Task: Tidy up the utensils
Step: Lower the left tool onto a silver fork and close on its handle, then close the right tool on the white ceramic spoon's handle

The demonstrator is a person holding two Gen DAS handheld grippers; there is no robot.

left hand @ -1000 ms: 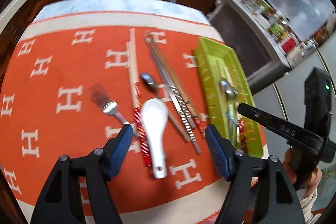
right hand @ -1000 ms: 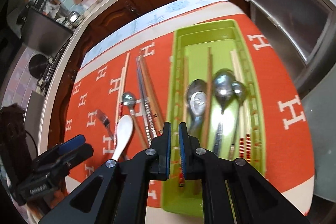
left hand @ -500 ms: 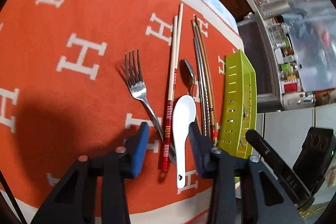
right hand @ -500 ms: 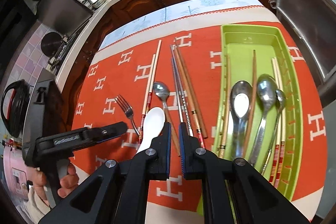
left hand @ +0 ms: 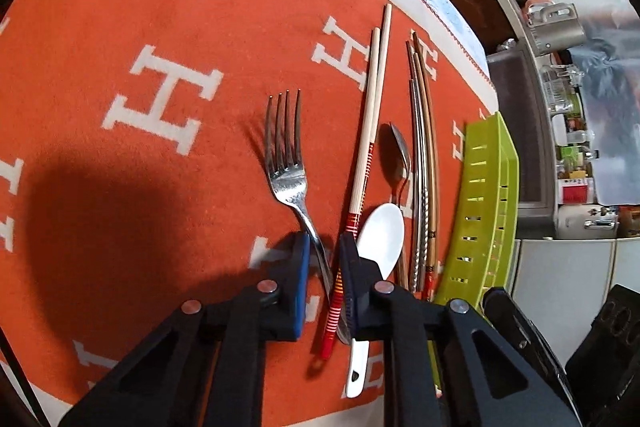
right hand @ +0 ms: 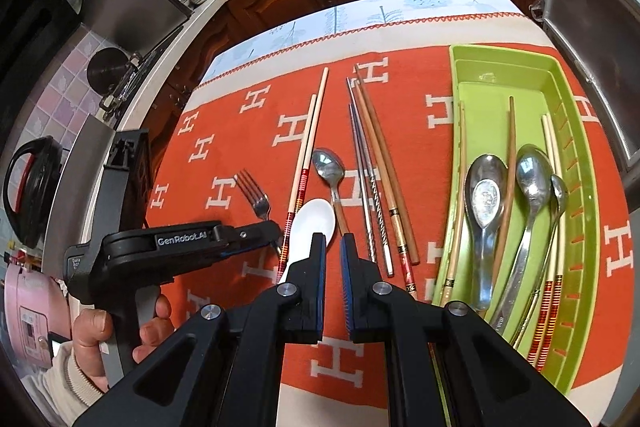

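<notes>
A steel fork (left hand: 286, 163) lies on the orange cloth beside two red-banded chopsticks (left hand: 374, 87), a white ceramic spoon (left hand: 380, 231) and a small metal spoon (left hand: 400, 155). My left gripper (left hand: 324, 251) is low over the cloth with its jaws closing. The fork handle and the chopsticks' red ends lie in the narrow gap, and the pads do not clearly press. In the right wrist view the left gripper (right hand: 272, 233) covers the fork's (right hand: 254, 191) handle. My right gripper (right hand: 333, 241) hovers shut and empty above the white spoon (right hand: 314, 223).
A green tray (right hand: 460, 75) on the right holds spoons and chopsticks. Metal and brown chopsticks (right hand: 372, 155) lie between it and the spoons. A hand (right hand: 92, 327) holds the left gripper. Wooden cabinets and a cluttered counter ring the table's far side.
My left gripper dropped toward the cloth, rolled, and narrowed its jaws from wide apart to close around the fork handle. My right gripper slid left from over the tray to over the white spoon.
</notes>
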